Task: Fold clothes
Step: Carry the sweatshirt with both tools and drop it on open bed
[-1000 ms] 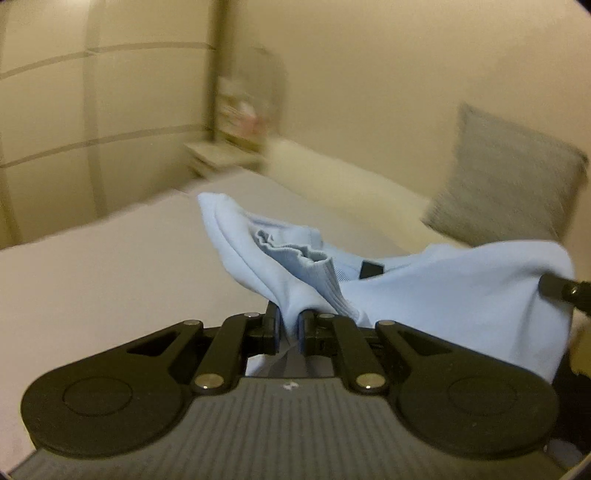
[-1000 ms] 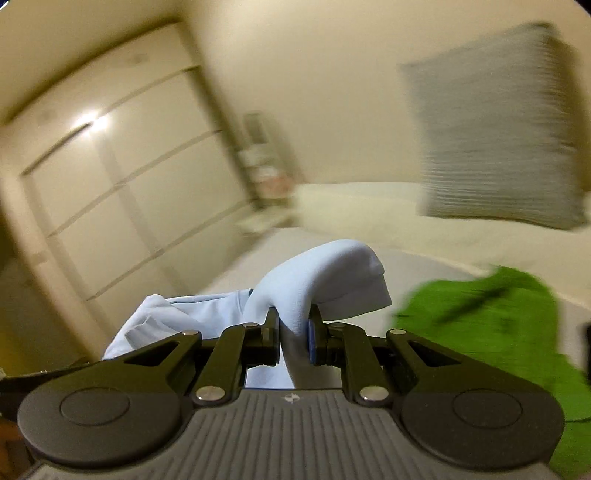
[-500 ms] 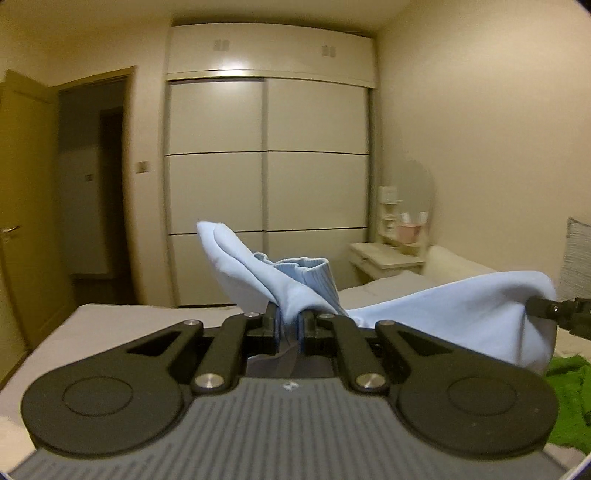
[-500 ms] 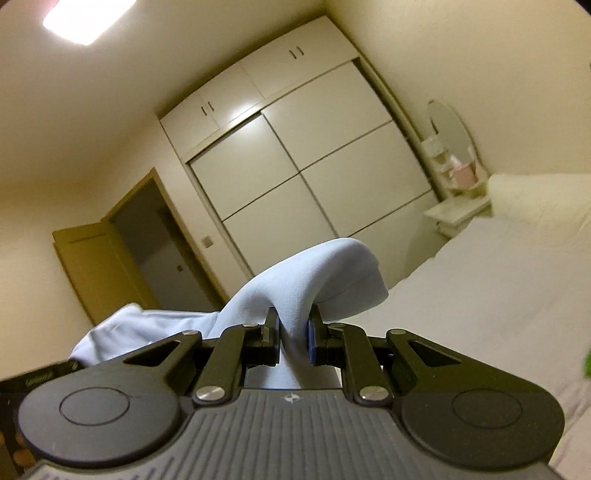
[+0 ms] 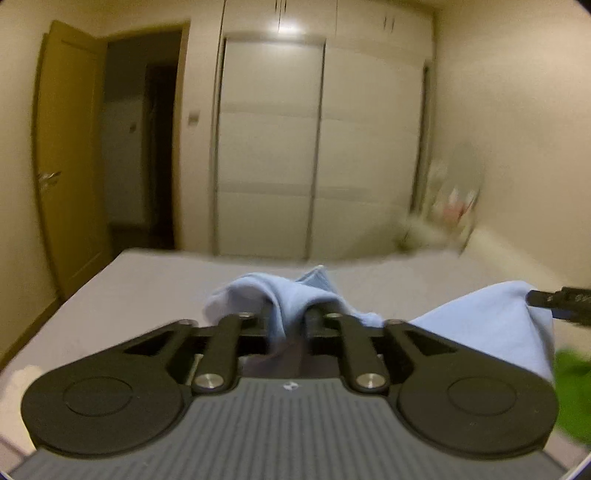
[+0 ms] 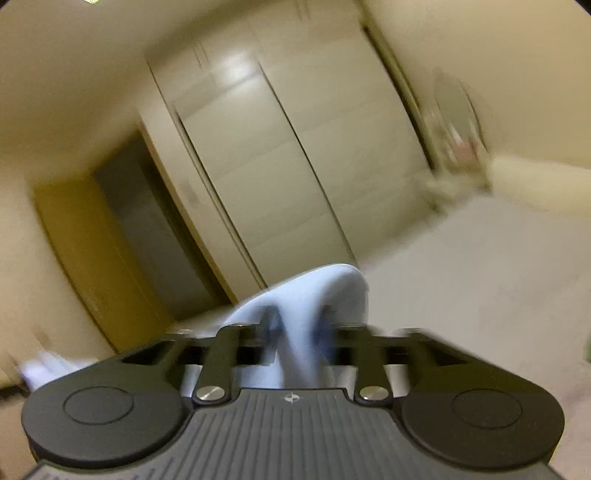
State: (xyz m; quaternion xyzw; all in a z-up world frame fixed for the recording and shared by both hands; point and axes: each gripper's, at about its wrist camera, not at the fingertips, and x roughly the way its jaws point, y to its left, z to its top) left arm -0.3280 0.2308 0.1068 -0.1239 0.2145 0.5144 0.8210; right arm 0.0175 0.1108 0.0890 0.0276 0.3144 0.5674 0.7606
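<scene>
You hold the light blue garment [image 5: 491, 325] up over the pale bed [image 5: 122, 295].
Your left gripper [image 5: 286, 319] and right gripper [image 6: 295, 325] each pinch a fold; beyond stand the cream wardrobe [image 5: 317, 147] and open door [image 5: 70, 166].

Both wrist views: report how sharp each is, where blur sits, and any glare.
Left wrist view: left gripper and light blue garment fairly sharp, dresser corner smeared, glare on the wardrobe top. Right wrist view: tilted, heavier motion blur; right gripper fingertips and garment fold smeared, soft glare on the wardrobe doors.
</scene>
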